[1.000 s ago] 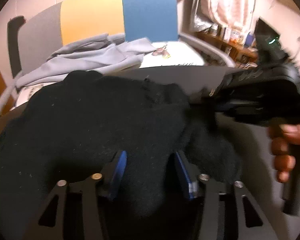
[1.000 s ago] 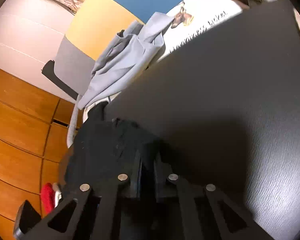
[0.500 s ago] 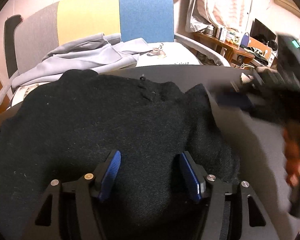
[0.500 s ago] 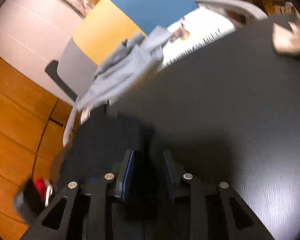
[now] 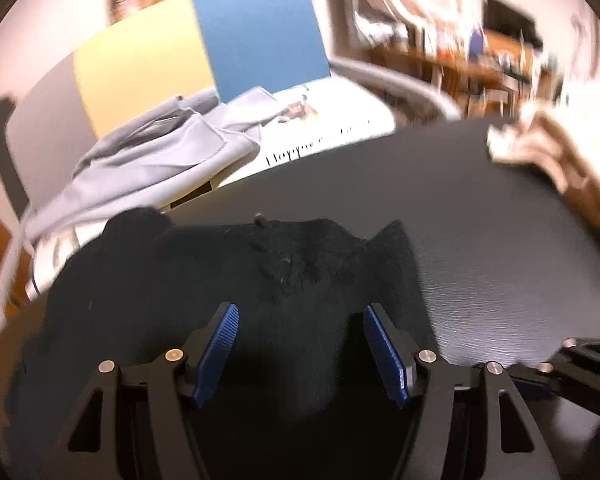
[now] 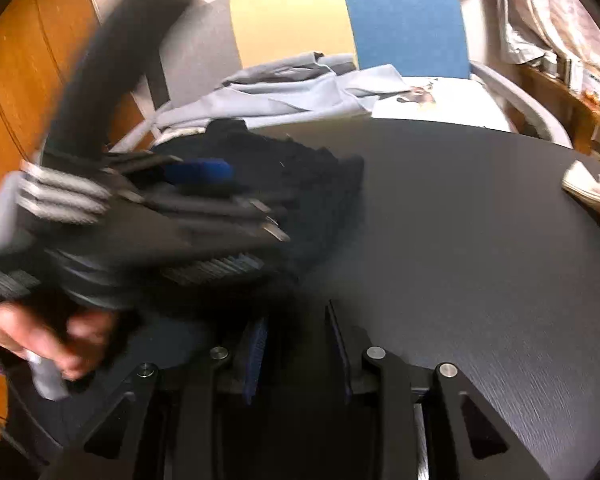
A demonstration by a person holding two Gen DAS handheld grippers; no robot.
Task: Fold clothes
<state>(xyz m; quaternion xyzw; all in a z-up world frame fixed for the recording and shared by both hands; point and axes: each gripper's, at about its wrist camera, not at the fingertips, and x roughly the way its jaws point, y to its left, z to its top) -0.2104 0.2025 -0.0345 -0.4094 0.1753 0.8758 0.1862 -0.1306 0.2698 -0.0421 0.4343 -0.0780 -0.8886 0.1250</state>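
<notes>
A dark round wood-grain table (image 5: 500,248) fills the lower half of both views, with a grey, yellow and blue panelled chair (image 6: 340,32) behind it at the top of the frame. A crumpled light grey garment (image 5: 160,160) is draped on the chair seat at upper left of the left view. The black knitted garment (image 5: 220,272) is seen bunched on the table's left part, under the left gripper (image 5: 300,344), whose blue pads stand wide apart above the cloth without pressing it. A second ago fabric was pinched by the right gripper (image 6: 296,344); its jaws are now parted, and whether any cloth remains between them cannot be told from the dark, blurred lower centre. The left gripper, since drawn back, is recorded as blurred at left in the right view. The release suggests one fold is judged complete and a fresh hold is needed.
</notes>
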